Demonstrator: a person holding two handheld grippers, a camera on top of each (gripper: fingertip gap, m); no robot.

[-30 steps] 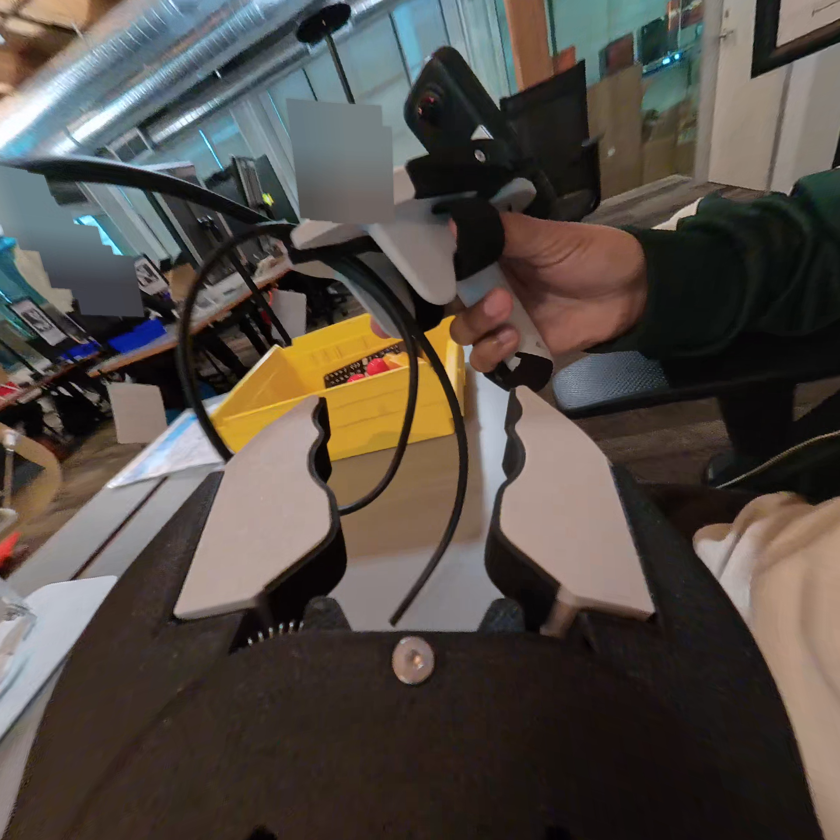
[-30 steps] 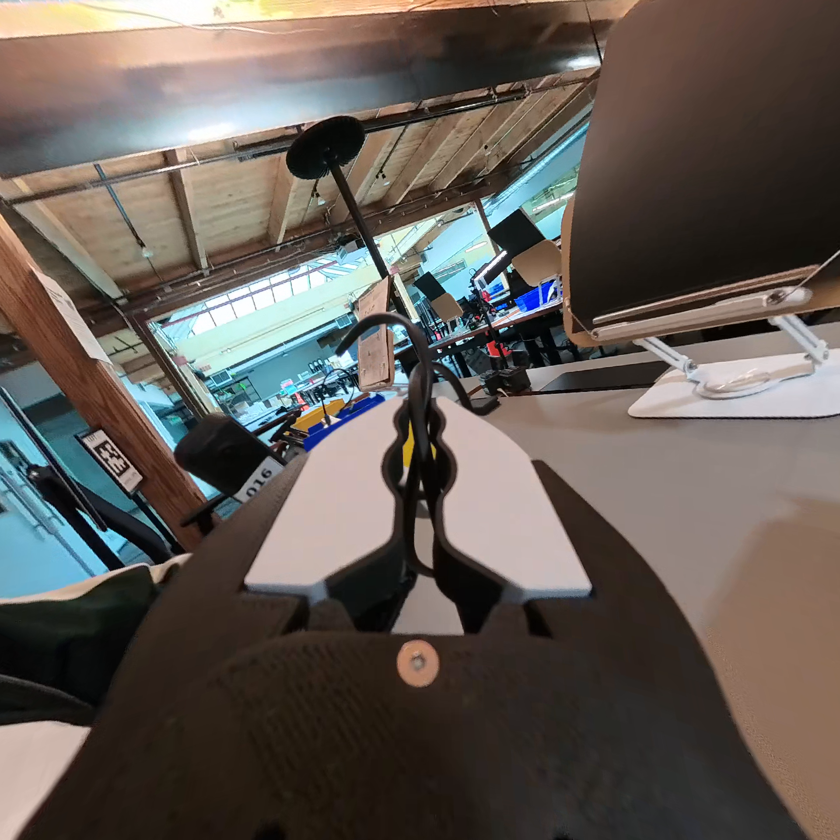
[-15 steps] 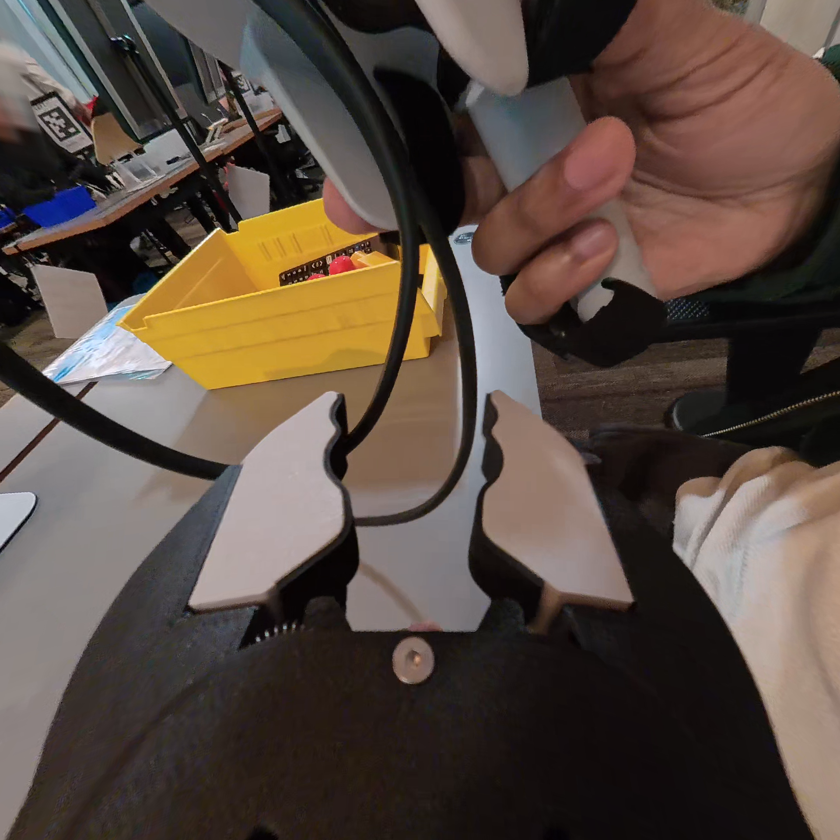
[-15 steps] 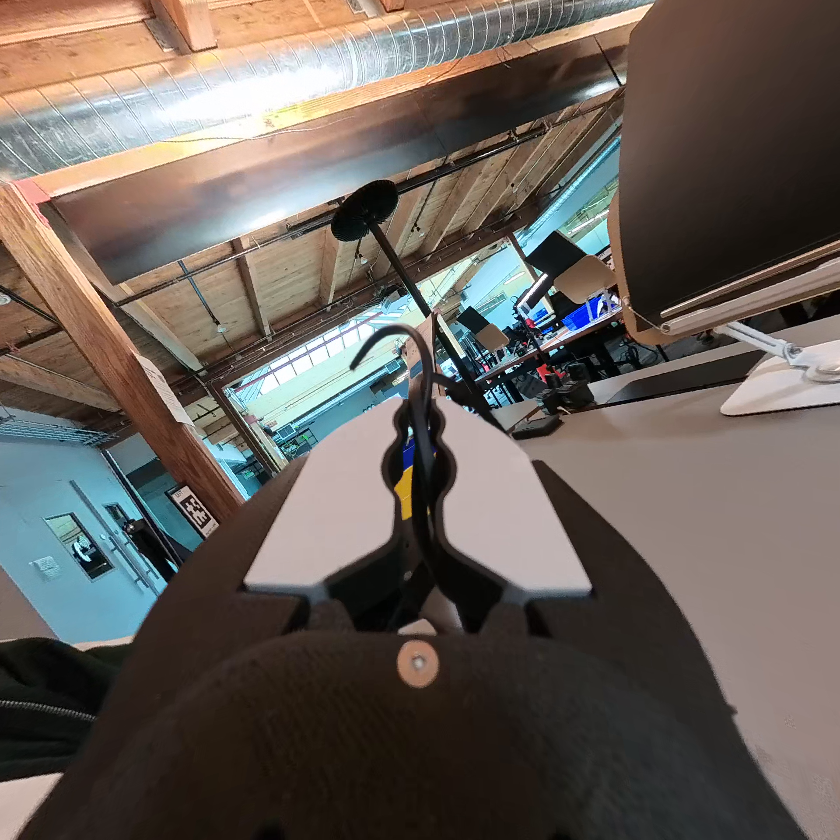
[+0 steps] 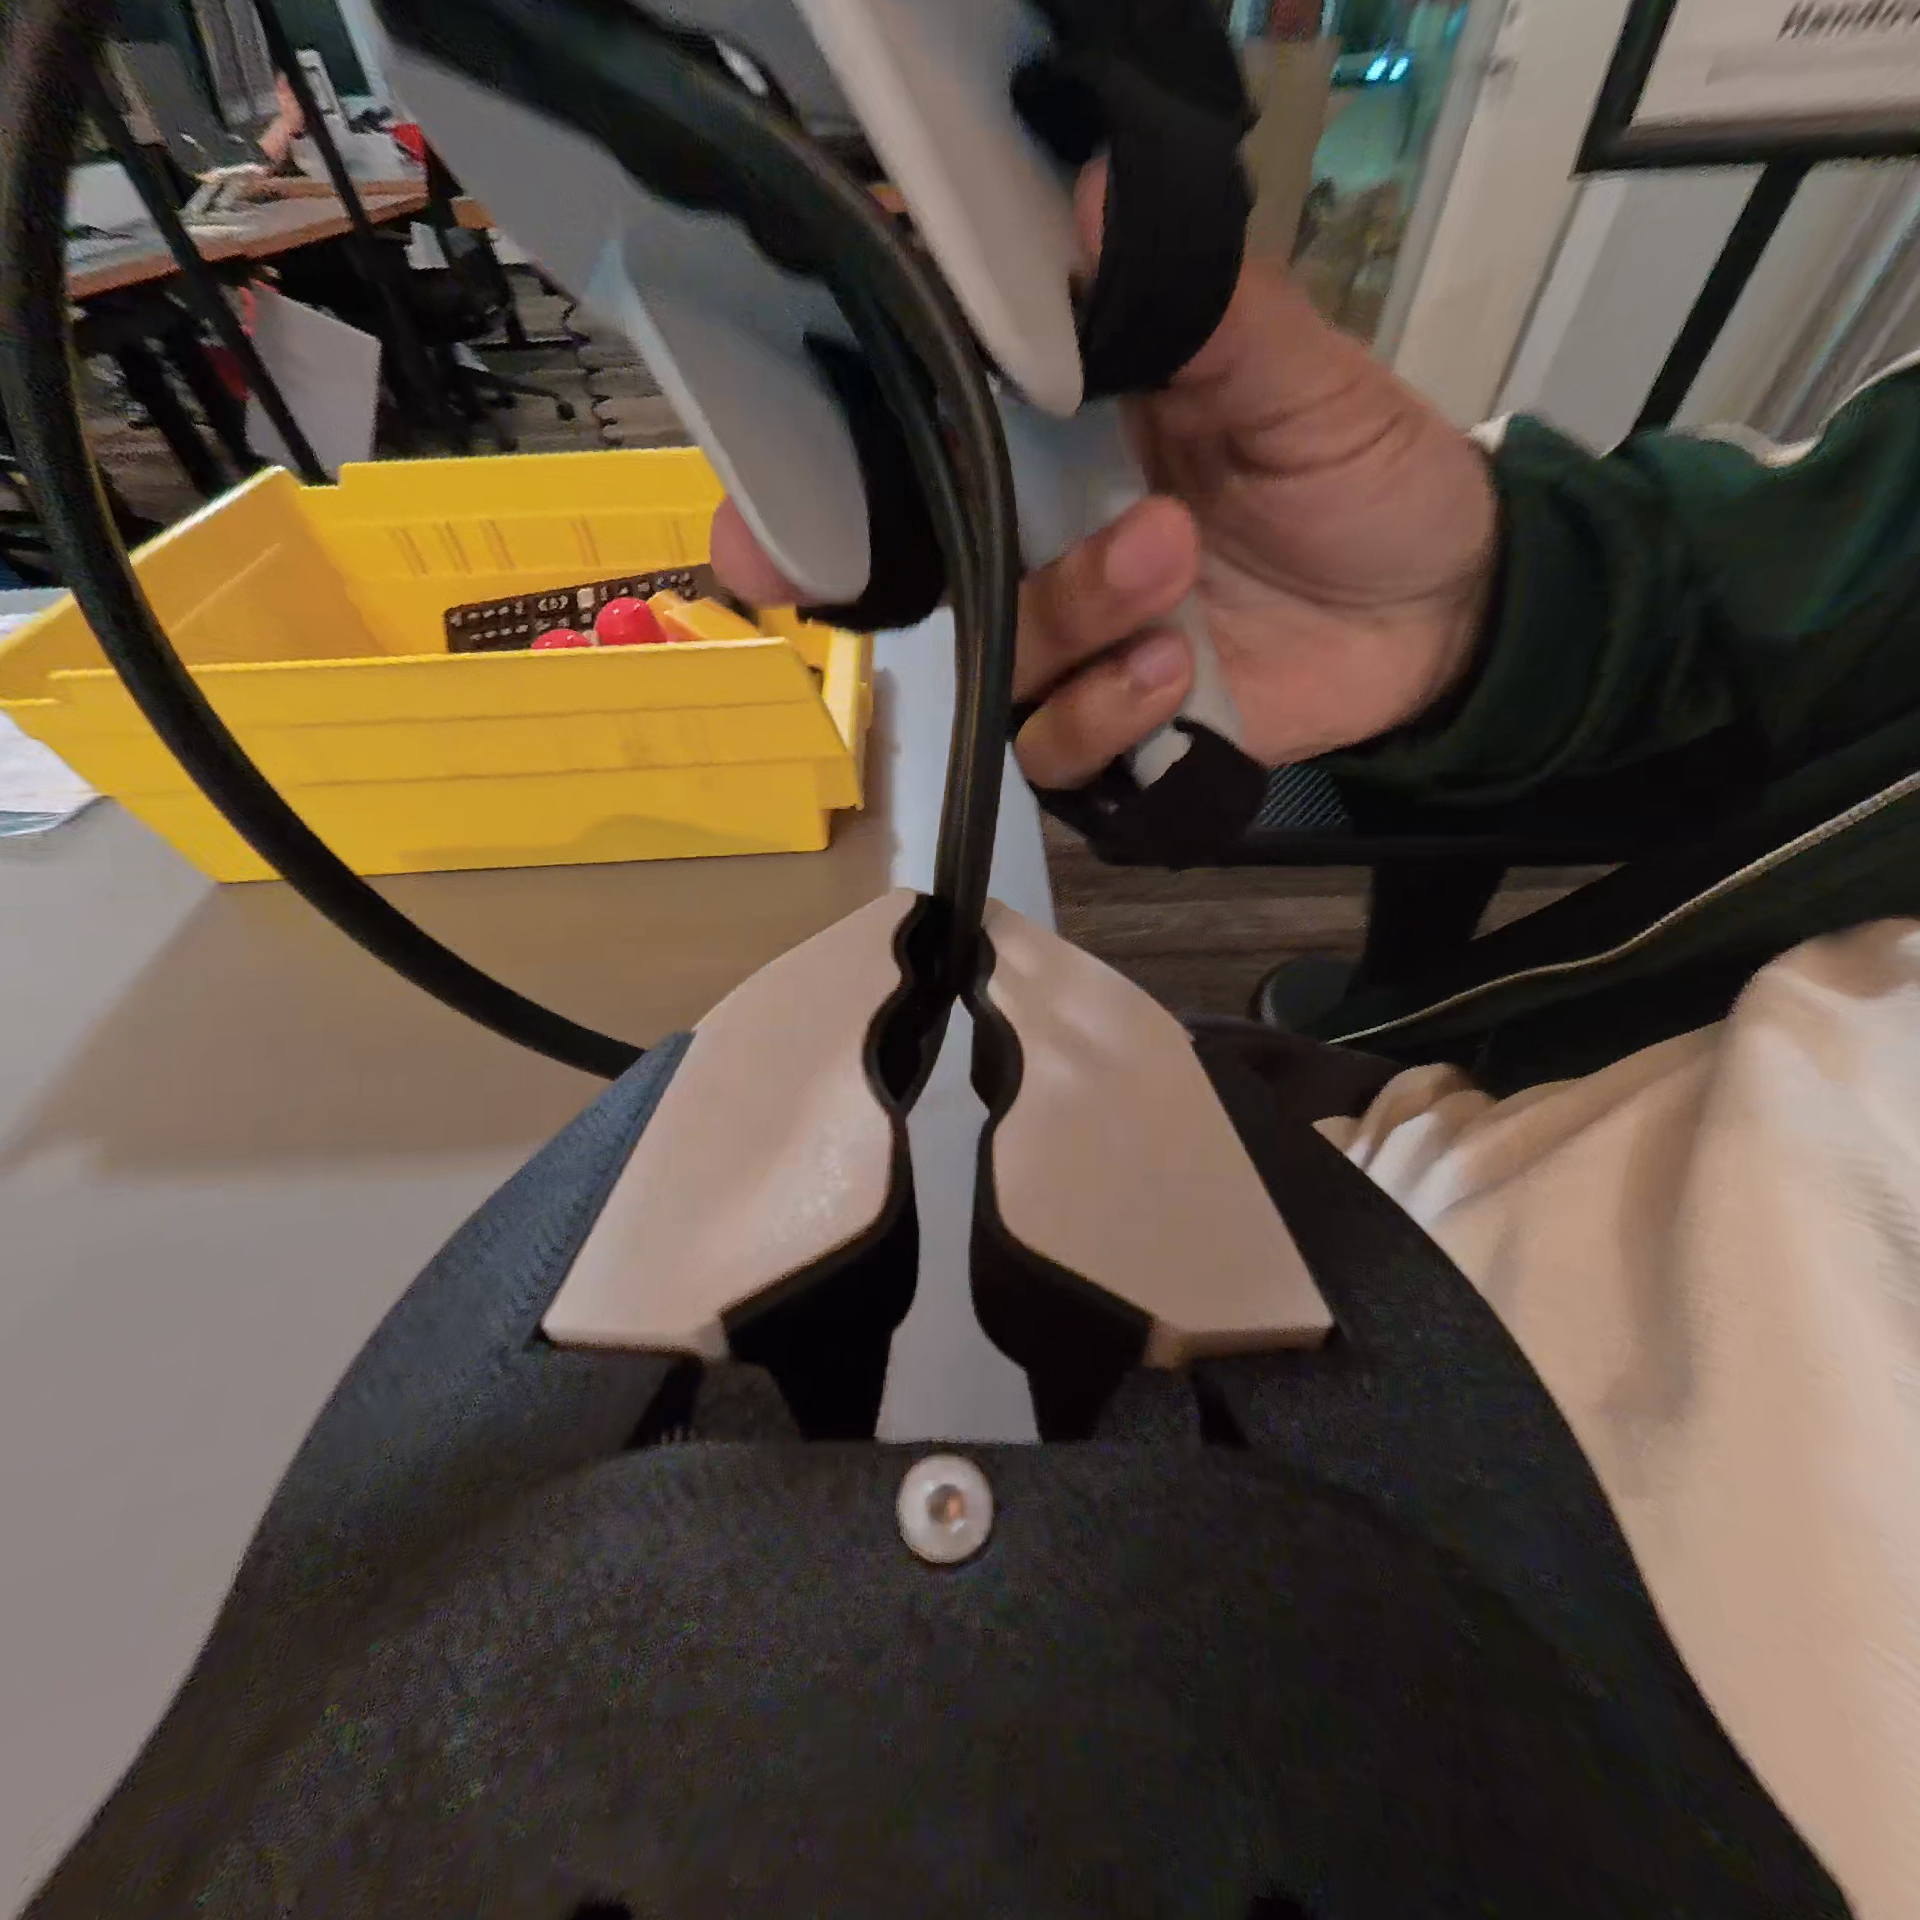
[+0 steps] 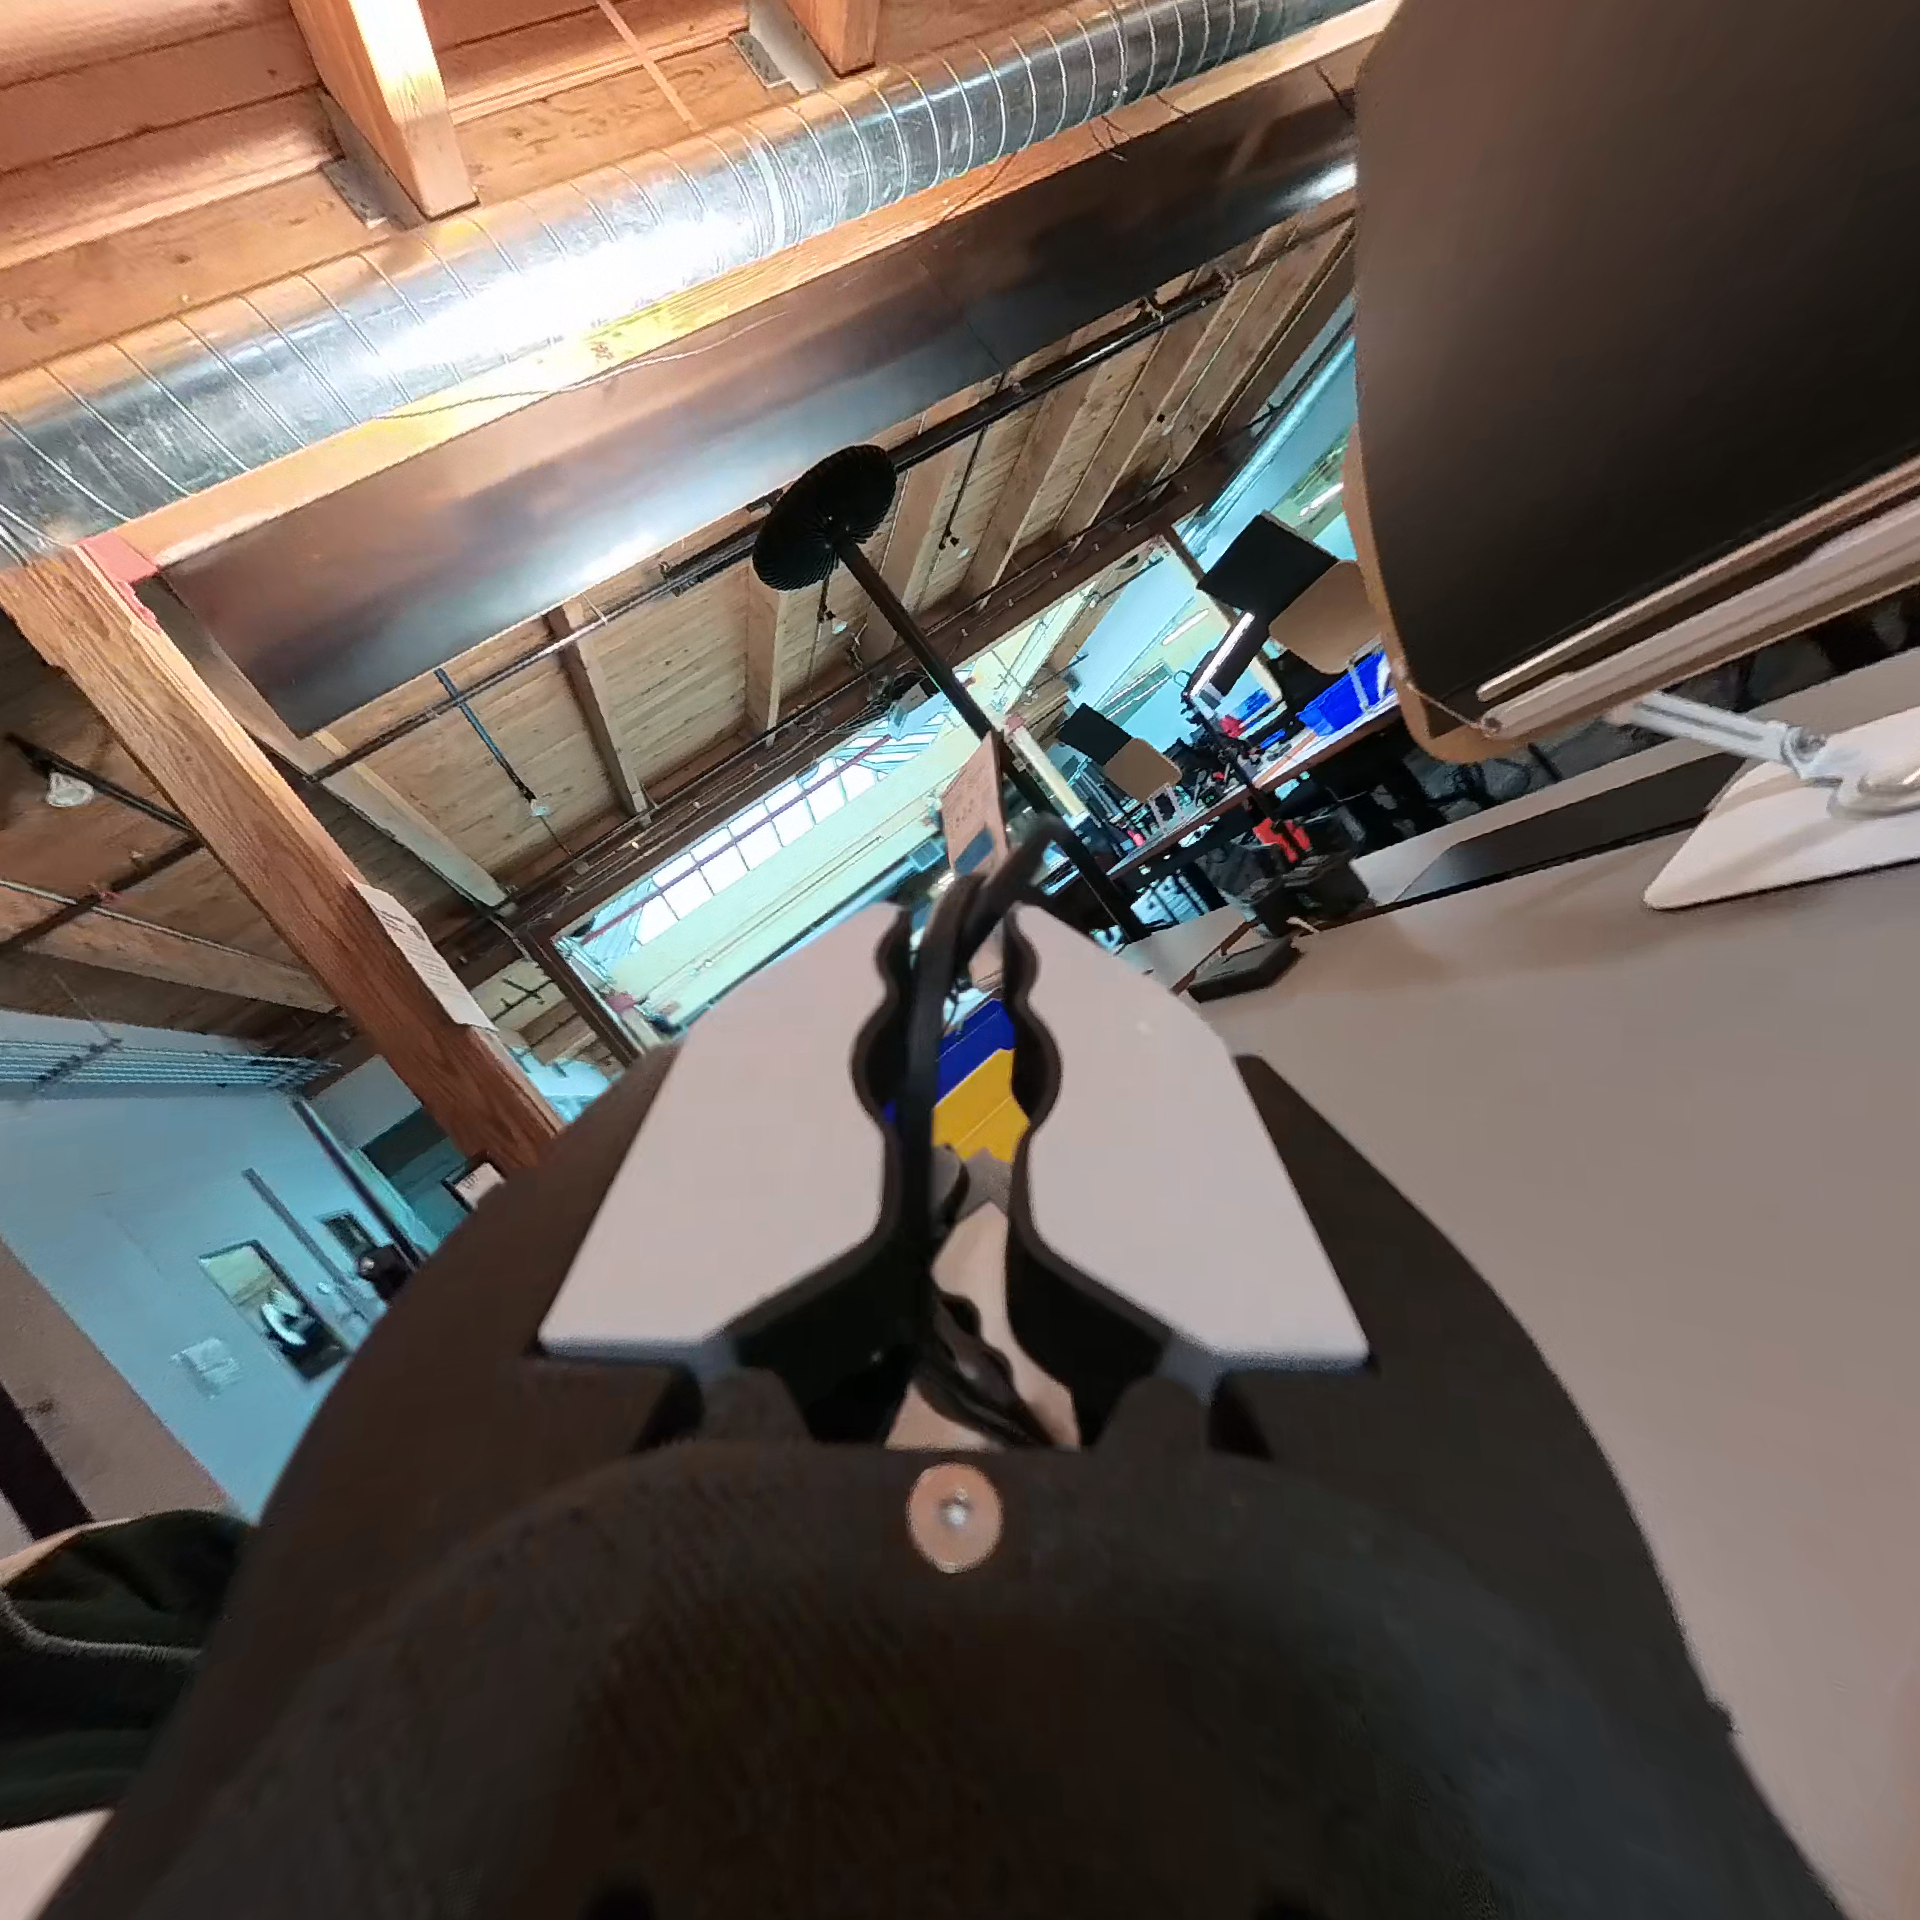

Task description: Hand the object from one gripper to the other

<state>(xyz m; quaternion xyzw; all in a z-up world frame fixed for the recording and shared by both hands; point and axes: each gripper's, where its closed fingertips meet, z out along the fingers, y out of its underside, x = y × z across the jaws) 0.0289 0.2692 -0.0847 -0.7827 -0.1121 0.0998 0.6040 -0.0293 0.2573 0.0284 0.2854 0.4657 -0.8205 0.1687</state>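
Two grippers pinch one black cable: the left gripper closes on it just below the right gripper, whose nearly closed fingers clamp the strand running upward between them.

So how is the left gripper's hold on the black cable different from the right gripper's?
The left gripper pinches the black cable right at its tips; in the right gripper it runs the whole way between the fingers. The left gripper points over the table; the right tilts toward the ceiling. Both are shut on the cable.
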